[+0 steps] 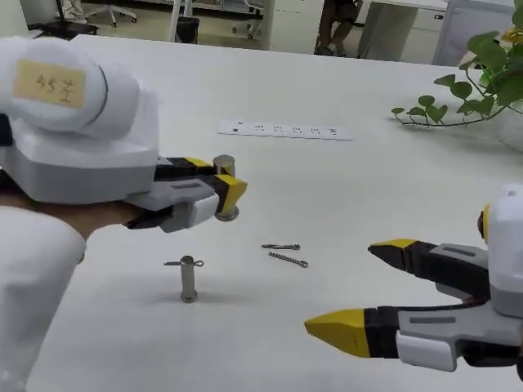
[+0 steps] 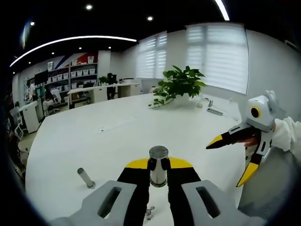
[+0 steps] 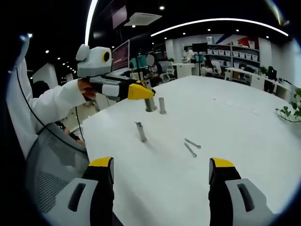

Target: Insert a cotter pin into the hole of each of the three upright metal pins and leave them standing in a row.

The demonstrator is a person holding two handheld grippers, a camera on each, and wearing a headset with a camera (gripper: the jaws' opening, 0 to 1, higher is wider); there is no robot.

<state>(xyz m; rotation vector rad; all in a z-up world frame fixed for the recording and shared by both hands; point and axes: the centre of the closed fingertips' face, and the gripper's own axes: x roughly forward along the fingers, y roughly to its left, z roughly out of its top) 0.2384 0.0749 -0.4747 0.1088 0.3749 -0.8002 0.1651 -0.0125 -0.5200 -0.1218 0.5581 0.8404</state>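
Metal pin (image 2: 158, 170) upright in our left gripper (image 1: 222, 193)'s clenched jaws, second pin (image 1: 189, 284) with cotter pin (image 1: 183, 263) through it standing nearby on tabletop (image 1: 368, 180), two loose cotter pins (image 1: 280, 246) between it and our right gripper (image 1: 340, 287), jaws spread, empty

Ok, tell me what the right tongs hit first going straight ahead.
Probably the two loose cotter pins ahead of the open right tongs; if the tongs ride above them, the upright pin with its cotter comes next. Height is unclear.

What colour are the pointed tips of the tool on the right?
Yellow. The right gripper shows it best in the head view.
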